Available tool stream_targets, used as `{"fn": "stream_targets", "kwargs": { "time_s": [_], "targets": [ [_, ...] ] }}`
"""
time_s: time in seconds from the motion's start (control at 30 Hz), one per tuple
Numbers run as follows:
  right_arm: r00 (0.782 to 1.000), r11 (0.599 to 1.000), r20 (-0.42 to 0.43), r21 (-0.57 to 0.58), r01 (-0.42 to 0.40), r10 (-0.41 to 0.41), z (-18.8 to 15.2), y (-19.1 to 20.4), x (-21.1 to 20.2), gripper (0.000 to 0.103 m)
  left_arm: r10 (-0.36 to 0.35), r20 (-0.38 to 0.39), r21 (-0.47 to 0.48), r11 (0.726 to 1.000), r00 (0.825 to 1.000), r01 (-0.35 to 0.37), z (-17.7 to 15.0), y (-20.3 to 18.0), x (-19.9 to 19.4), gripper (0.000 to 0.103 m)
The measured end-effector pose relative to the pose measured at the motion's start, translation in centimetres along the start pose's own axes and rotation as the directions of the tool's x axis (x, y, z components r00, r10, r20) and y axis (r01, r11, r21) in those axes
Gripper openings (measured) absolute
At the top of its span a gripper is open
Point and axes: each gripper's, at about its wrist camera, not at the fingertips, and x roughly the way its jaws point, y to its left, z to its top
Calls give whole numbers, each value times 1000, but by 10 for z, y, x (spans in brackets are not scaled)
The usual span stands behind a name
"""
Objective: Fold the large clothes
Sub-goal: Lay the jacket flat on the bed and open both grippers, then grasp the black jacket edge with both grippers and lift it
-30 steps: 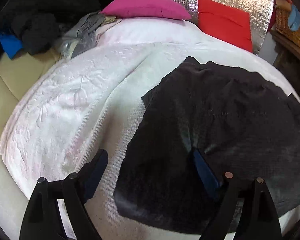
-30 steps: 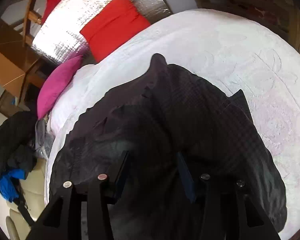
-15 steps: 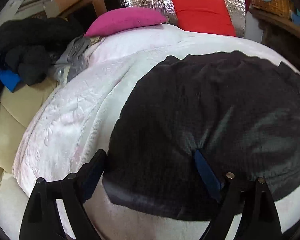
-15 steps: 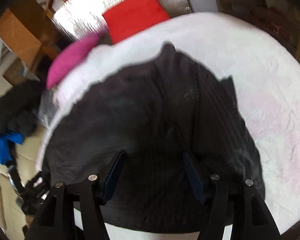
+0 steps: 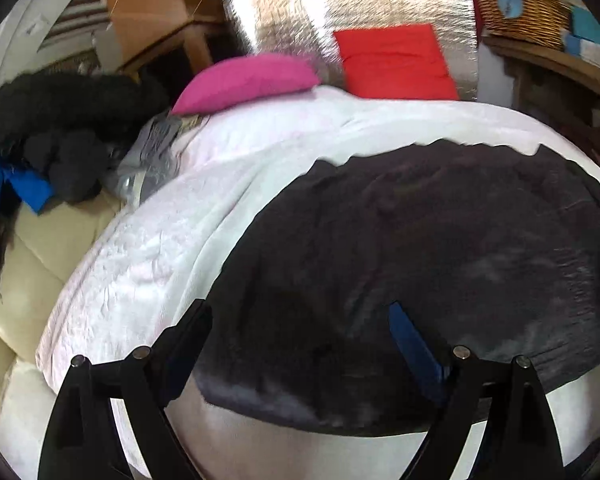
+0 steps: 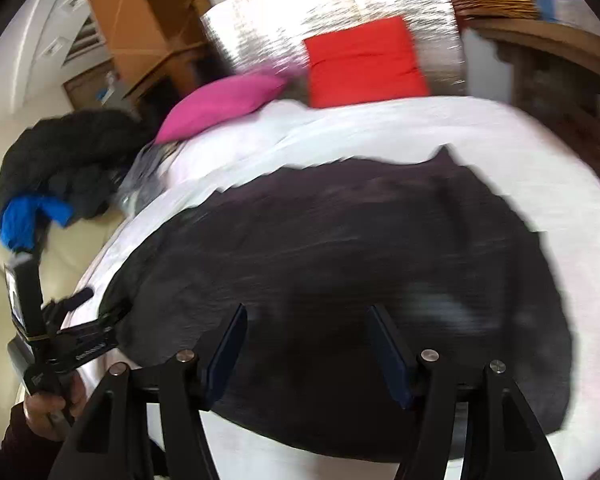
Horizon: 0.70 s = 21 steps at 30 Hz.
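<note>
- White bedspread (image 5: 148,248) covers the bed; pink cushion (image 5: 244,80) and red cushion (image 5: 396,64) lean at the far end against a silver foil panel (image 5: 352,8). A heap of dark clothes (image 5: 60,120) sits off the bed's left side.
- Dark garment (image 5: 420,240) lies spread across the near half of the bedspread, flat apart from low ripples, near hem close to the bed's front edge.
- Handling, as a judgement: soft, limp knit or fleece, light for its size, not fragile. It will sag and drag on the textured cover instead of holding shape; a pinch through one layer at a corner or along the hem should do, with the two holds set well apart so the span stays taut.
- Right gripper (image 6: 304,344): jaws apart, both fingers low over the garment's near middle, nothing pinched that I can see. View is motion-blurred.
- Left gripper (image 5: 300,344): jaws wide apart, straddling the garment's near-left corner; left finger over bare bedspread, right finger over cloth. Nothing held.
- The right wrist view shows the left gripper from outside, pointing in at the garment's left edge, with the person's hand (image 6: 52,404) on its handle.
</note>
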Motion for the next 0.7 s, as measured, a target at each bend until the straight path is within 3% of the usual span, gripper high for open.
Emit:
{"fn": "stream_targets", "kwargs": {
  "time_s": [0.37, 0.57, 0.7],
  "targets": [
    [997, 999, -78, -37, -32, 29, -19, 19, 16, 66, -102, -9, 43, 994, 995, 103, -7, -27, -14, 90],
    [992, 999, -121, -48, 17, -22, -30, 21, 32, 66, -95, -46, 68, 993, 994, 98, -12, -33, 0, 90],
    [993, 1000, -114, -18, -11, 9, -28, 17, 22, 66, -110, -63, 55, 992, 992, 114, -14, -29, 3, 90]
  ]
}}
